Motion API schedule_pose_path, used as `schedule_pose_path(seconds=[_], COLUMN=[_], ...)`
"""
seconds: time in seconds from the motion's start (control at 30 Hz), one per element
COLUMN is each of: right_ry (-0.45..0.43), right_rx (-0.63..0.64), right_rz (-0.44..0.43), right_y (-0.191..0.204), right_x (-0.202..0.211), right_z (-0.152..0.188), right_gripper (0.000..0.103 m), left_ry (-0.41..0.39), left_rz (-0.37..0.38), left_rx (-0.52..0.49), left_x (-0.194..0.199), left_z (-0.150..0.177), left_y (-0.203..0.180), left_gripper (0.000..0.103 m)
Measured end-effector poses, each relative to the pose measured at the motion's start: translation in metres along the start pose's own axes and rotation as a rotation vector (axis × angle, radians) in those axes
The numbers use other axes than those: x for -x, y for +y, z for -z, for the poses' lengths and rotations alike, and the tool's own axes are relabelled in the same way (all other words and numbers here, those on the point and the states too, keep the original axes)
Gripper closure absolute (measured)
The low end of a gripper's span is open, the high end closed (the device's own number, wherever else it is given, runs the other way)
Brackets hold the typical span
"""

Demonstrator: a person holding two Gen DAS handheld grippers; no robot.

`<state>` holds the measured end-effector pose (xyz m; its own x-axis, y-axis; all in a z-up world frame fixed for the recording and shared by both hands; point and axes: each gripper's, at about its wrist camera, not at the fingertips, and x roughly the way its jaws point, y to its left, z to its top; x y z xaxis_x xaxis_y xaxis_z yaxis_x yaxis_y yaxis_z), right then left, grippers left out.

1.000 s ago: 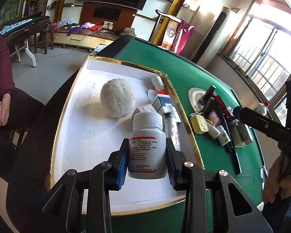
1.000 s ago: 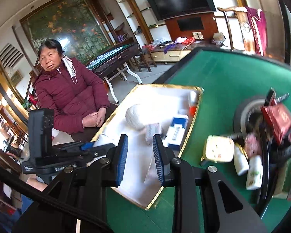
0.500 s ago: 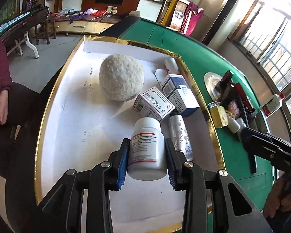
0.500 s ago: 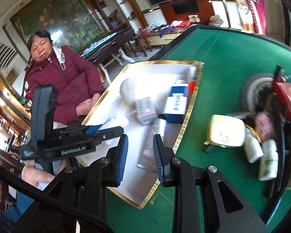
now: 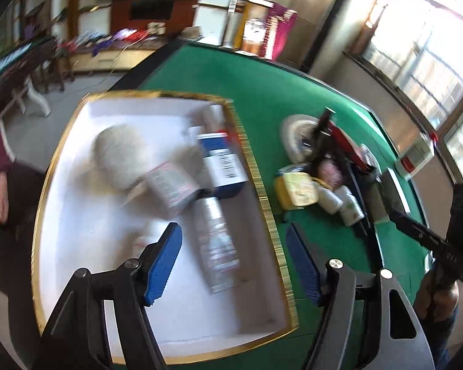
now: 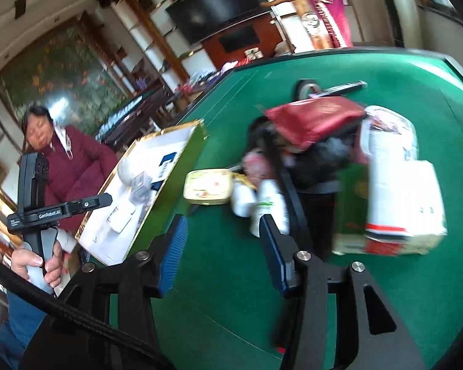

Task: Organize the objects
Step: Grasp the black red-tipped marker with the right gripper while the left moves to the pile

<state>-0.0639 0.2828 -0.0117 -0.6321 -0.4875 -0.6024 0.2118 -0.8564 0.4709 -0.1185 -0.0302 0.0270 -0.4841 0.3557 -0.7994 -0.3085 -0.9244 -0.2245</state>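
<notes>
My left gripper (image 5: 234, 262) hangs over the white gold-rimmed tray (image 5: 77, 215), its jaws opening with nothing gripped. A silver tube (image 5: 216, 243) lies in the tray below the gap. The white pill bottle (image 5: 140, 242) lies blurred in the tray beside the left finger. My right gripper (image 6: 222, 225) is low over the green felt, jaws opening and empty. Just beyond it stand two small white bottles (image 6: 262, 200) and a yellow box (image 6: 206, 185) at the edge of a pile.
The tray also holds a fluffy ball (image 5: 120, 157), a small pink box (image 5: 169, 188) and a blue-white box (image 5: 222, 163). The pile includes a red pouch (image 6: 314, 120), a white package (image 6: 395, 169) and a tape roll (image 5: 296, 135). A seated person (image 6: 77, 166) is beyond the tray.
The left gripper opened, let go of the pill bottle in the tray and swung right. The right gripper swung right and down to the pile, its jaws spreading.
</notes>
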Motion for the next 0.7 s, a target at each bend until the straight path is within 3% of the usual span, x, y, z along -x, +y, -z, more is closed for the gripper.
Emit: schedule_pose_path(seconds=[0.17,0.27,0.43,0.7], right_ry=[-0.037,-0.062,-0.055,-0.031], right_rx=[-0.154,-0.189,-0.248,-0.245], right_rz=[-0.069,-0.079,-0.102,-0.131], right_y=[-0.034,-0.041,-0.052,-0.049], right_x=[0.019,0.027,0.028,0.023], right_z=[0.000,-0.001,0.001,0.003], right_gripper=[0.055,0.052,0.049,0.049], left_ry=[0.022,0.060,0.136,0.239], left_rz=[-0.097,-0.165,-0.261,-0.274], left_rx=[-0.377,-0.529,-0.661,-0.878], left_x=[-0.033,-0.064,-0.103,-0.125], left_z=[-0.028,-0.040,-0.052,-0.031], left_y=[-0.097,-0.124,-0.136,-0.151], left_gripper=[0.039,0.039,0.039,0.039])
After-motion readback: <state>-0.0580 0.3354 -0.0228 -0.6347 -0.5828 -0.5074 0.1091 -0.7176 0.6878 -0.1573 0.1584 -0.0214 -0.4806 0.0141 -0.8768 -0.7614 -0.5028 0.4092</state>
